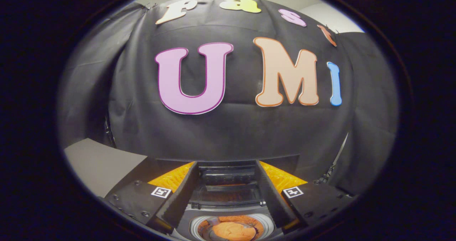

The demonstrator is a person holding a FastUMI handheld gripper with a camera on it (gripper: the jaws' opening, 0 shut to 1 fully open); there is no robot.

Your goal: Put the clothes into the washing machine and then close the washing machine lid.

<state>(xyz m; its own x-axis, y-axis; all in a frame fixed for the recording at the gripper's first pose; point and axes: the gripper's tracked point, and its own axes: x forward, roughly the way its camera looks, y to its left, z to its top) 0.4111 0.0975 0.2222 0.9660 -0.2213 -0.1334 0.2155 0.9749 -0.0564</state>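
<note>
My gripper shows two broad, wedge-shaped fingers with flat faces and angular edges, set one to the left and one to the right. Each carries a small square tag with a black-and-white coded pattern, one on the left and one on the right. I can see round screw heads sunk into the left block near its outer edge.

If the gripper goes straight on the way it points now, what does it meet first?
Probably the raised washing machine lid, which stands just ahead between the open jaws of the gripper, with the black cloth wall beyond. Depth is unclear. The drum lies lower.
</note>
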